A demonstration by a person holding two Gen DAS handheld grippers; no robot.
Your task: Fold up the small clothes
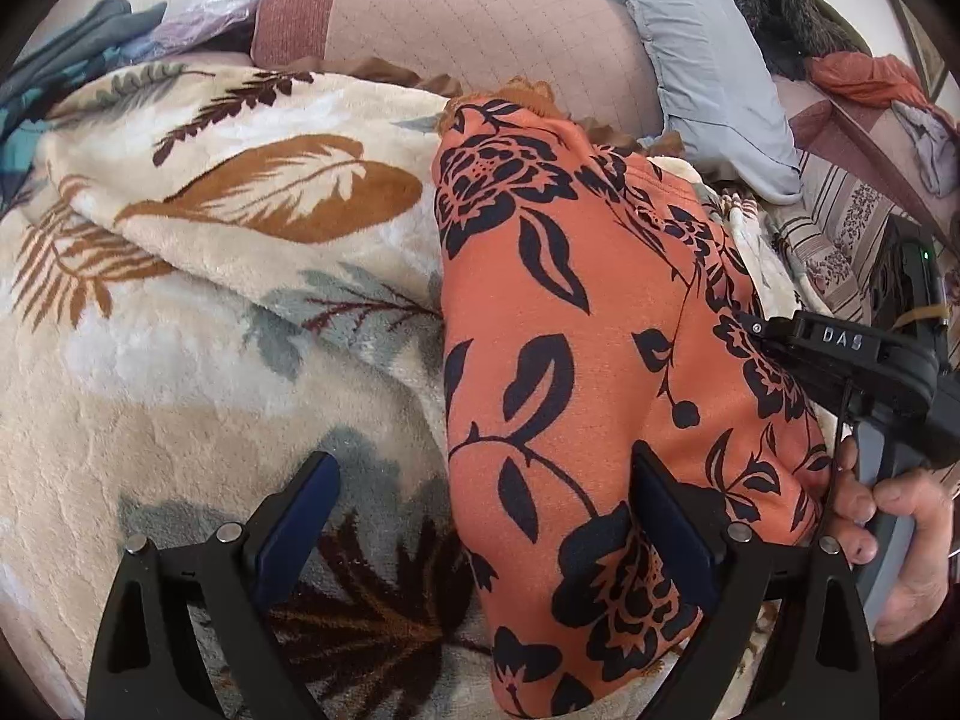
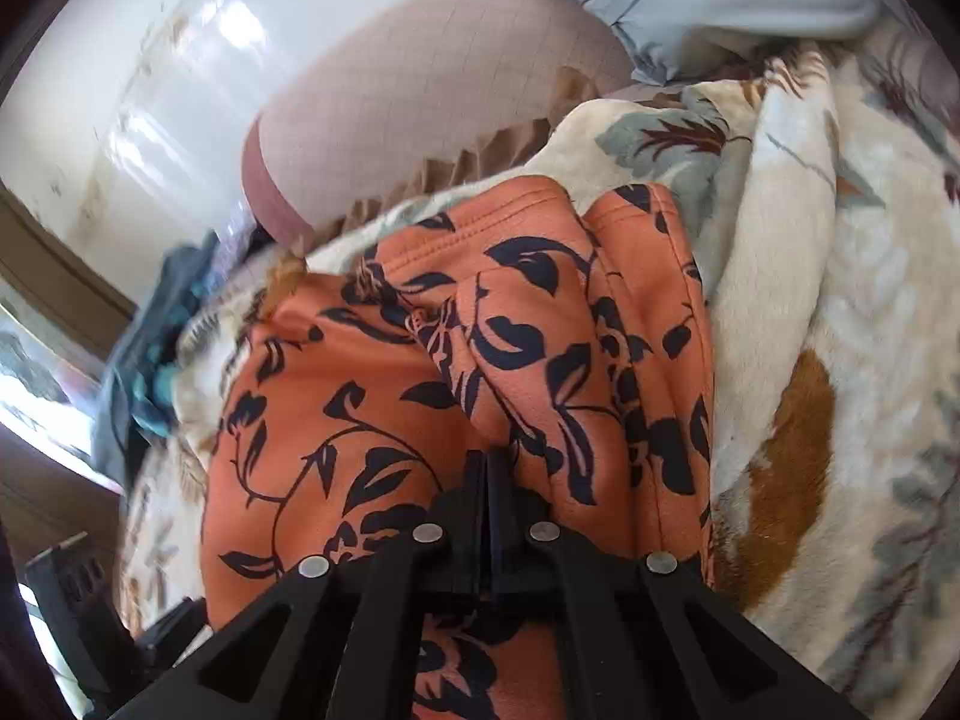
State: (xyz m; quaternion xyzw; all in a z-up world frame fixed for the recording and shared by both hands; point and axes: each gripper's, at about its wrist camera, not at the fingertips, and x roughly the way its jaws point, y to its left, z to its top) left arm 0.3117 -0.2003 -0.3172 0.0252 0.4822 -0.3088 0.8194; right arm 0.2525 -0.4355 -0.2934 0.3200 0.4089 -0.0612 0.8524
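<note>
While my right gripper (image 2: 486,468) has its jaws pressed tight together, I see a fold of the orange garment (image 2: 372,396) bunched right at their tips, and it looks pinched there, though the cloth hides the very ends. That garment, orange with a dark flower and leaf print, lies on a cream blanket (image 1: 198,276) patterned with brown and grey leaves, spread over a bed. From the right wrist camera I see two hemmed ends of the garment at its far side, lying side by side, one partly over the other.

My left gripper (image 1: 480,516) stands wide open, holding nothing. Its left finger hangs over bare blanket; its right finger (image 1: 666,516) sits over the near part of the garment, whose left edge runs between the two fingers. From this camera the right gripper (image 1: 757,330) comes in from the right edge, its tip down on the garment's right side, with the person's hand (image 1: 888,534) wrapped around its handle.

I find no box, basket or drawer in either view. Behind the blanket rest a pink quilted pillow (image 1: 468,24) and a pale blue pillow (image 1: 708,72), with loose dark blue cloth (image 1: 66,54) heaped at the far left.
</note>
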